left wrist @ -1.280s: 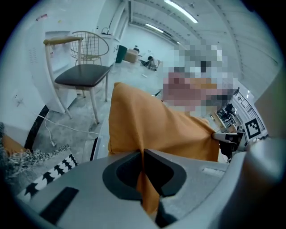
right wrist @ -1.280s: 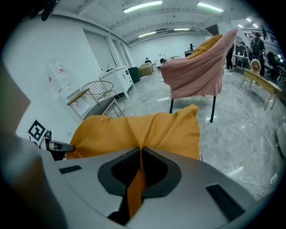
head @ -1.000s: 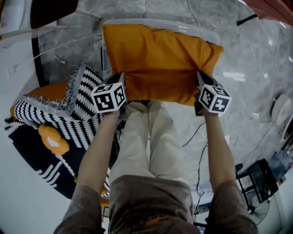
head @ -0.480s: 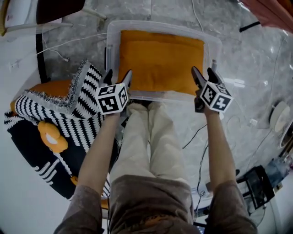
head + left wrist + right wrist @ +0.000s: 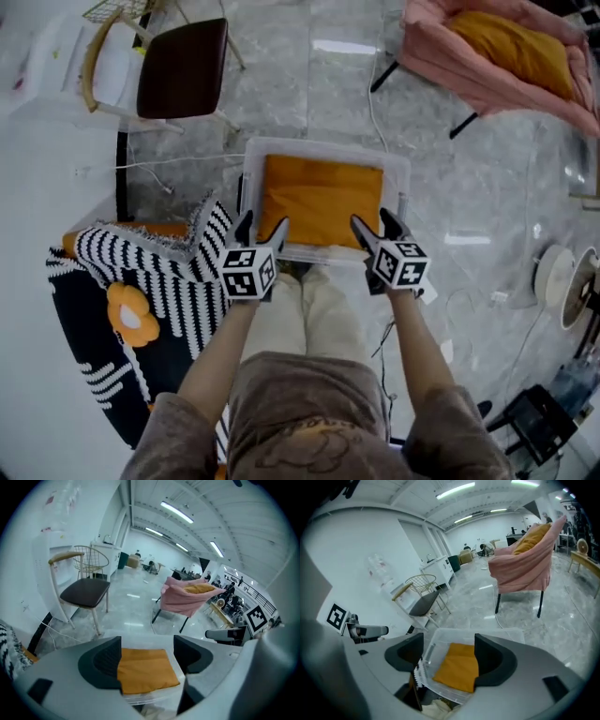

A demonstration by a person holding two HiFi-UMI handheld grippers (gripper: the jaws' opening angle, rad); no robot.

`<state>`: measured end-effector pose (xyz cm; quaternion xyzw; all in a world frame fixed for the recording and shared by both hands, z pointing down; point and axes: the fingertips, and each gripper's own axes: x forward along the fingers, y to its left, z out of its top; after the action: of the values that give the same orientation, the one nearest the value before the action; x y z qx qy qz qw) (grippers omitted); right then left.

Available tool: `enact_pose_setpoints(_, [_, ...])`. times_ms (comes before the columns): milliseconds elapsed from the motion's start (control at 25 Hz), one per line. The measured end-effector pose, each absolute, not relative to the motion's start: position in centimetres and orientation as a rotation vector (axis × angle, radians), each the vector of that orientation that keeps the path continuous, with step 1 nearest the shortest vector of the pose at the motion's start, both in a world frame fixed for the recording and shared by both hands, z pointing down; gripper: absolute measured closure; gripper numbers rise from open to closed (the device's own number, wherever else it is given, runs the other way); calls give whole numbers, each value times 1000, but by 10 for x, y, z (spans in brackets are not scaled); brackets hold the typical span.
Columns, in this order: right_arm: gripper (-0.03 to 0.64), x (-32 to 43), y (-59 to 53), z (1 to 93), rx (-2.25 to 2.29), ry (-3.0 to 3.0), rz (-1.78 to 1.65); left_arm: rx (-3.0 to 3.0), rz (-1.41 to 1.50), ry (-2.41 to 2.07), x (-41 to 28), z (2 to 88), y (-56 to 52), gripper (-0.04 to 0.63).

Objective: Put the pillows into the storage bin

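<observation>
An orange pillow (image 5: 322,199) lies flat inside the clear storage bin (image 5: 323,145) on the floor in front of me. My left gripper (image 5: 261,225) hangs open above the bin's near left corner with nothing between its jaws. At the near right corner my right gripper (image 5: 375,223) is open and empty too. Both gripper views look down at the pillow (image 5: 145,670) (image 5: 457,667) from well above, past open jaws. A black-and-white striped pillow (image 5: 150,262) lies on a pile to my left. Another orange pillow (image 5: 511,42) rests on the pink chair.
A chair with a dark seat (image 5: 183,80) stands beyond the bin on the left, and a pink draped chair (image 5: 450,61) at the far right. Cables (image 5: 169,164) trail over the marble floor. A white fan (image 5: 561,272) sits low at the right.
Both grippers held the orange pillow over the bin, then let go and opened. The pillow now lies in the bin, and the grippers have drawn back toward me.
</observation>
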<state>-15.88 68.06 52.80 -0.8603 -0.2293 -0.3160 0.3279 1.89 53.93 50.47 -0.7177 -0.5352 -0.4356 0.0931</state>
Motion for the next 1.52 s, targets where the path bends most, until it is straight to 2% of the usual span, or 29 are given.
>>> enact_pose_setpoints(280, [281,-157,663,380,-2335,-523,-642,-2207,-1133,-1756,-11,342,546,264])
enact_pose_setpoints(600, [287,-134,621,284,-2486,-263,-626,-2381,-1078,-1743,-22,256,500,264])
enact_pose_setpoints(920, [296,-60,544,254,-2575,172,-671,-2682,-1003,-1434,18,219,408,264])
enact_pose_setpoints(1280, [301,37,355,262,-2553,781,-809,-3061,-965,-831,60,225,199,264])
enact_pose_setpoints(1520, [301,79,228,269,-2500,1023,-855,-3183,-986,-511,63,239,64,264])
